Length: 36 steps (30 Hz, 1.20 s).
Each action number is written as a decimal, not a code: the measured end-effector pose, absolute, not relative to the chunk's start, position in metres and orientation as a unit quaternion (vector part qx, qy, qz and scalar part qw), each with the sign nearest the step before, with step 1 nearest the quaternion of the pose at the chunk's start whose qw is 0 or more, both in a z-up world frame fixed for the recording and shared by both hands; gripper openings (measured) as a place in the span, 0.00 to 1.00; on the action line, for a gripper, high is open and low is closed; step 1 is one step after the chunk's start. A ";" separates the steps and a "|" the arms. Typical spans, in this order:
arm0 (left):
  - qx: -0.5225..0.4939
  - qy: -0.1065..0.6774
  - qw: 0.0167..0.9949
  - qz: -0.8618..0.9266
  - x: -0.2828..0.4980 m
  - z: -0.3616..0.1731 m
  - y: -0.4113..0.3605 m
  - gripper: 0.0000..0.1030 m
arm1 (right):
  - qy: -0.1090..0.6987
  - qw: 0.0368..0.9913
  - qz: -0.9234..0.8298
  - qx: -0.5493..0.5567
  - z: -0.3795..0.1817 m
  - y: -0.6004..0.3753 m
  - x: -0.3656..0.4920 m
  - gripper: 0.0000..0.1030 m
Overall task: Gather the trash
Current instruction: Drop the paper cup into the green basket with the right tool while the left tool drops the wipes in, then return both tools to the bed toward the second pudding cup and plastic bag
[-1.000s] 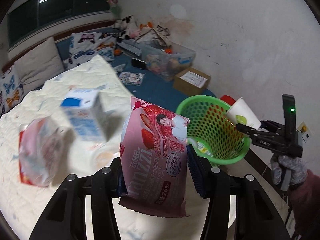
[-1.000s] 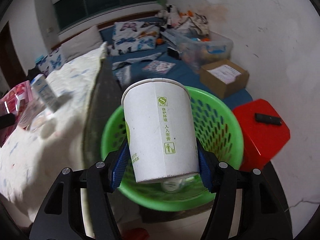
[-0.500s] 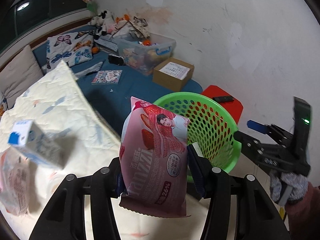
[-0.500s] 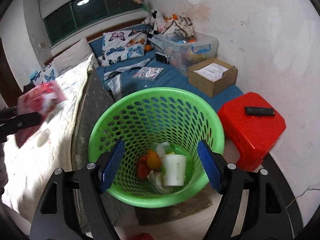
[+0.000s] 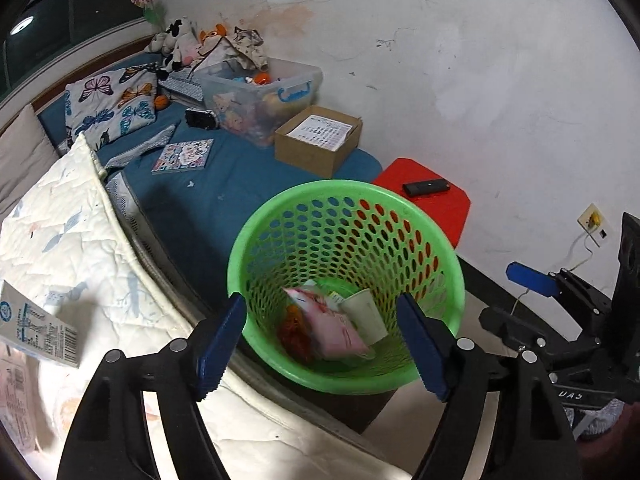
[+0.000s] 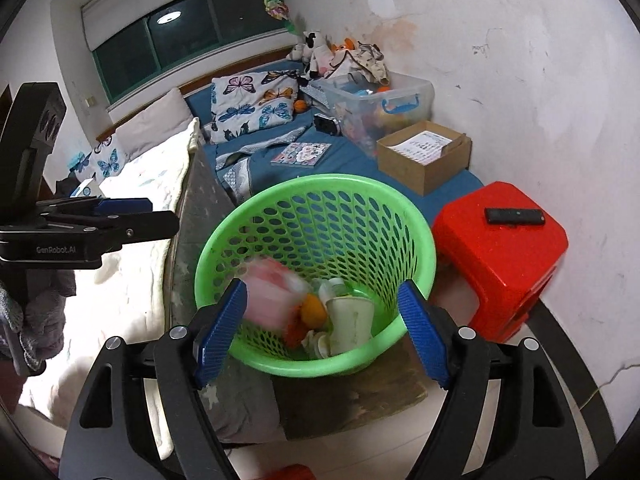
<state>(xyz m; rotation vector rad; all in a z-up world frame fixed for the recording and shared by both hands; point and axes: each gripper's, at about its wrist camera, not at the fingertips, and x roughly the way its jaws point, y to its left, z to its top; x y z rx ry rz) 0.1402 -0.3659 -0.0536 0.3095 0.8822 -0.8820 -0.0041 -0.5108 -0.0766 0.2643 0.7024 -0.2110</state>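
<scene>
A green mesh basket (image 5: 240,256) (image 6: 424,240) stands on the floor beside the bed. My left gripper (image 5: 320,300) hangs over it with its jaws opening and nothing between them. The pink snack bag (image 5: 332,328) lies inside the basket; in the right wrist view it is a pink blur (image 6: 268,296). My right gripper (image 6: 322,285) is also above the basket, its jaws opening and holding nothing. The white paper cup (image 6: 352,320) (image 5: 366,314) lies among other scraps inside. A blue and white carton (image 5: 36,332) remains on the quilt.
A red stool (image 6: 500,248) with a black remote (image 6: 514,216) stands right of the basket by the wall. Behind it are a cardboard box (image 6: 424,156) and a clear toy bin (image 6: 380,100) on blue bedding. The white quilt (image 5: 72,240) covers the bed on the left.
The left gripper swung over the basket and let go of the pink bag, which now lies inside. The right gripper dropped the paper cup into the basket and stands wider.
</scene>
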 end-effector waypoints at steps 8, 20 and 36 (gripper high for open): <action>0.124 0.410 0.813 -0.394 0.137 -0.048 -0.332 0.75 | 0.340 0.928 -0.087 0.129 -0.072 -0.499 0.000 0.80; 0.075 0.398 0.857 -0.317 0.121 -0.038 -0.232 0.75 | 0.339 0.935 -0.030 0.104 -0.064 -0.438 0.022 0.83; -0.004 0.412 0.888 -0.203 0.112 -0.055 -0.089 0.75 | 0.368 0.926 0.070 0.053 -0.073 -0.333 0.078 0.84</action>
